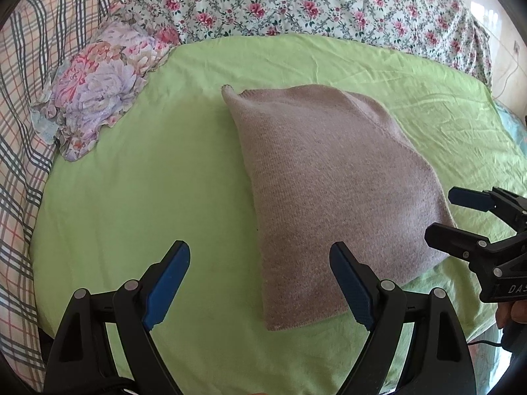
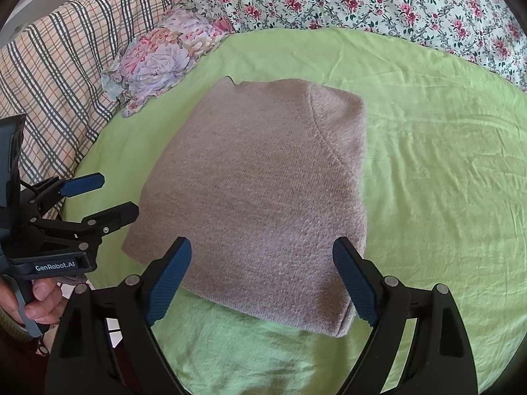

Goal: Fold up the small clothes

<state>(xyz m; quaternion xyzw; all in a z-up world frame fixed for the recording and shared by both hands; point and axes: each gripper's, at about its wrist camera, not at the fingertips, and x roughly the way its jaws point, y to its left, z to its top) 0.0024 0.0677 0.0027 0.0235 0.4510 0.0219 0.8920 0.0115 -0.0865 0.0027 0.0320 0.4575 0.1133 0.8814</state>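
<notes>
A folded pinkish-beige knit garment (image 1: 329, 191) lies flat on the light green sheet (image 1: 138, 177); it also shows in the right wrist view (image 2: 260, 197). My left gripper (image 1: 260, 283) is open and empty, hovering over the garment's near left corner; it shows in the right wrist view (image 2: 115, 197) at the garment's left edge. My right gripper (image 2: 262, 279) is open and empty above the garment's near edge; it shows in the left wrist view (image 1: 444, 214) by the garment's right corner.
A floral pillow (image 1: 98, 89) lies at the sheet's far left, also in the right wrist view (image 2: 161, 59). A plaid blanket (image 1: 23, 105) runs along the left. A rose-print quilt (image 1: 313, 3) is bunched along the back.
</notes>
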